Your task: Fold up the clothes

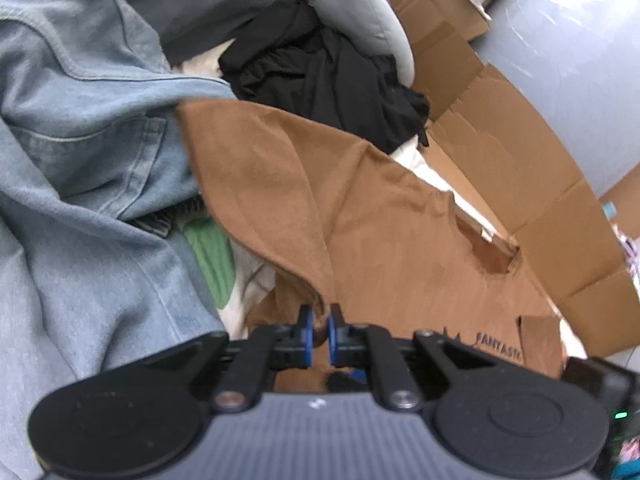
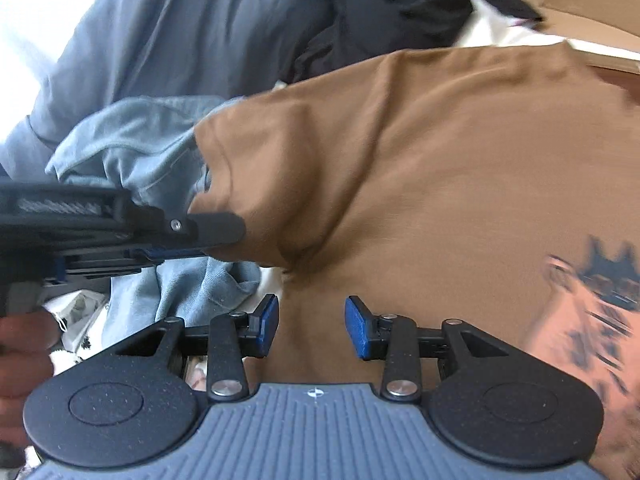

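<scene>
the brown cotton t-shirt with a dark printed graphic [image 1: 392, 240] lies spread over a heap of laundry, its printed front toward your right side and its neck opening against the flattened brown cardboard box [image 1: 520, 168]. your left gripper [image 1: 319, 330] has its 2 blue-padded fingers clenched on a fold of that t-shirt, near a sleeve; the right wrist view shows it from the side, biting the sleeve edge. your right gripper [image 2: 311, 326] is released, its 2 blue pads spread apart over the shirt's body, gripping nothing. just beside the shirt on the left sits a crumpled light blue denim garment [image 1: 88, 152], touching its sleeve. beyond lie a black bunched garment [image 1: 332, 76] and a grey one [image 1: 360, 12]. a green ribbed piece [image 1: 212, 256] peeks out under the denim.
</scene>
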Demonstrator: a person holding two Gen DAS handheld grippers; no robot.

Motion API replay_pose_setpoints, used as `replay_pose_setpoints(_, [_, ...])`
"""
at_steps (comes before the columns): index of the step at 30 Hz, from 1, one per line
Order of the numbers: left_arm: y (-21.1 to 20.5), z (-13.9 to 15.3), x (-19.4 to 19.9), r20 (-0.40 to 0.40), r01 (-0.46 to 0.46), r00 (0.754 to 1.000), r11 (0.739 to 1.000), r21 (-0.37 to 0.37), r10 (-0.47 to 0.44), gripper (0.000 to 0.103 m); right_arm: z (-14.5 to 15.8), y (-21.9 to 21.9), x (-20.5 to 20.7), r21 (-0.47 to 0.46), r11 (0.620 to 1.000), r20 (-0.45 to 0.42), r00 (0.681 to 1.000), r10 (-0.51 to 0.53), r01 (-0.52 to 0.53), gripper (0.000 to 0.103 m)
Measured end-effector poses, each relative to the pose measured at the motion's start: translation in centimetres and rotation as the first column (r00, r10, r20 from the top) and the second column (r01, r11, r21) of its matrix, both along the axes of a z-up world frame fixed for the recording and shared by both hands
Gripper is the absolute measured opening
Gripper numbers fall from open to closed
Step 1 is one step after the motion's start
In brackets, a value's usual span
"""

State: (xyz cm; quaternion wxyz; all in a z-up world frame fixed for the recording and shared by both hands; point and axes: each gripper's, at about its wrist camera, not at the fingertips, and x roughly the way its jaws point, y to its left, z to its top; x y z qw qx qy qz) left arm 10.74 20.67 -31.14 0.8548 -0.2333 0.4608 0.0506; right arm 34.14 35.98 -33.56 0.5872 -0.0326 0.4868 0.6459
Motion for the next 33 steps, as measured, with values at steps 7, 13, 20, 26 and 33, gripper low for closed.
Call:
replay_pose_setpoints(7, [-3.1, -1.8, 0.7, -0.033, 0.085, 0.996, 0.994, 0.073, -0.083, 0.008, 0.7, -2.7, 0.8, -0.025, 0.996, -0.012, 0.997, -0.081, 0.081, 0.044])
replay_pose_setpoints(13, [-4.7, -3.7, 1.1, -0.116, 0.166, 0.982, 0.978, 0.125, -0.152, 0.012, 0.0, -3.7, 0.6, -0.059, 0.993, -0.017, 0.995, -0.101, 0.100, 0.044])
replay_pose_setpoints(20, [-3.4, -0.7, 1.0, -0.126, 0.138, 0.984, 0.982, 0.127, -0.123, 0.043, 0.0, -4.6, 0.2, -0.080, 0.992, 0.033, 0.995, -0.098, 0.100, 0.044])
replay_pose_setpoints(26, [-0.9, 1.5, 2.0, -0.069, 0.080, 0.996, 0.966, 0.247, -0.064, 0.044, 1.3, -4.5, 0.0, -0.050, 0.995, 0.054, 0.995, -0.085, 0.088, 0.044])
replay_pose_setpoints(33, [2.4, 0.9, 3.2, -0.019, -0.085, 0.995, 0.935, 0.345, 0.098, 0.044, 2.6, -5.0, 0.4, -0.041, 0.994, 0.060, 0.993, -0.101, 0.104, 0.044])
